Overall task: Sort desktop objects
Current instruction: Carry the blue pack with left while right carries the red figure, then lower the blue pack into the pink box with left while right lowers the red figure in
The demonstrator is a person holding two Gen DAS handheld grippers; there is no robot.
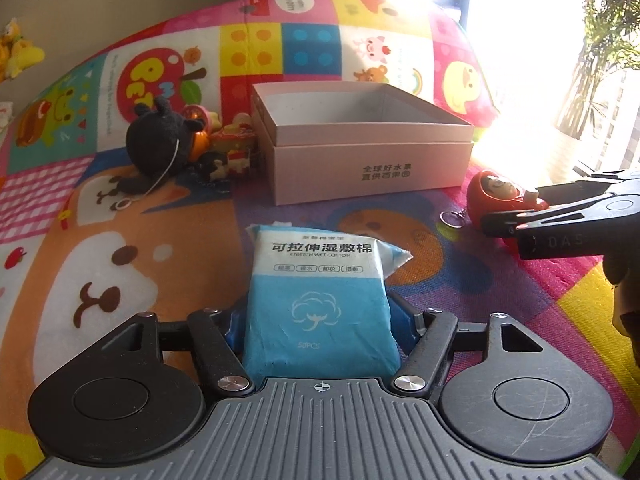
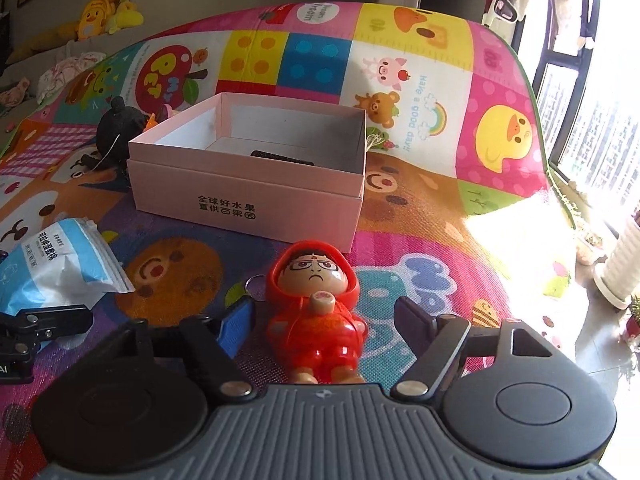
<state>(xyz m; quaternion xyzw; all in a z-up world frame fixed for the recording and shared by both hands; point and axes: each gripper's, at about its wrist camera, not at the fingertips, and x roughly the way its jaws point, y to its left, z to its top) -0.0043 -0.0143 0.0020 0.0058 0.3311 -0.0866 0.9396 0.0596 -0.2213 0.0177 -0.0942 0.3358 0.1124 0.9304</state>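
Note:
My left gripper (image 1: 320, 320) is shut on a blue and white pack of wet cotton pads (image 1: 318, 292), which points toward the open pink box (image 1: 360, 172). The pack also shows in the right wrist view (image 2: 60, 268). My right gripper (image 2: 326, 316) is open, its fingers on either side of a red hooded doll keychain (image 2: 316, 312) lying on the mat without touching it. The doll also shows in the left wrist view (image 1: 500, 196). The pink box (image 2: 248, 196) holds a dark item (image 2: 280, 157).
A black plush toy (image 1: 160, 140) and several small figurines (image 1: 232, 148) lie left of the box on the colourful play mat (image 1: 120, 260). A window and potted plants (image 2: 616, 264) are at the right. Yellow plush toys (image 2: 104, 12) lie at the far left.

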